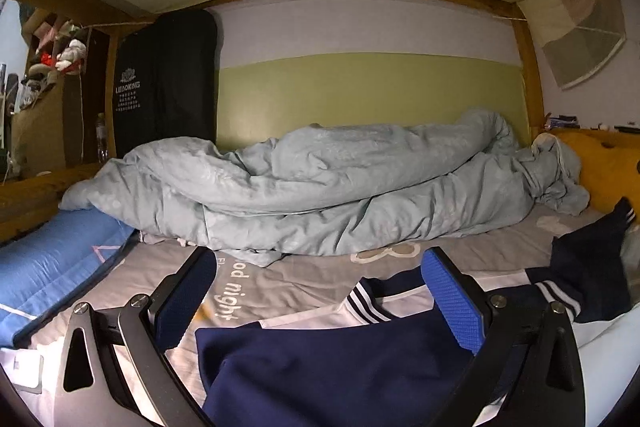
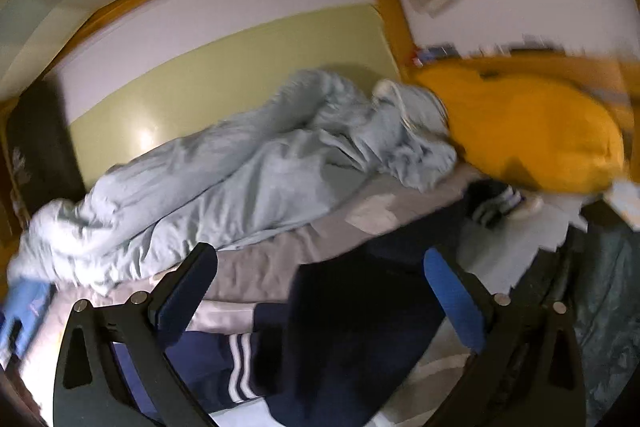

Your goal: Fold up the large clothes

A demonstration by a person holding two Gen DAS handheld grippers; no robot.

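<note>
- Bed [image 1: 304,279]: a navy-and-white jacket [image 1: 340,359] lies spread at six o'clock, with a rumpled pale quilt [image 1: 320,183] at twelve.
- Jacket: striped cuffs, one sleeve trailing toward three o'clock.
- Left gripper [image 1: 320,291] and right gripper [image 2: 320,291] hang spread wide and empty; best pinch single-layer edges and pull taut before folding.

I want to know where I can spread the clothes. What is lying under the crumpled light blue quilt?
The quilt lies on a grey bedsheet, printed "night". At its left end it overlaps a blue pillow. Anything beneath its middle is covered.
</note>
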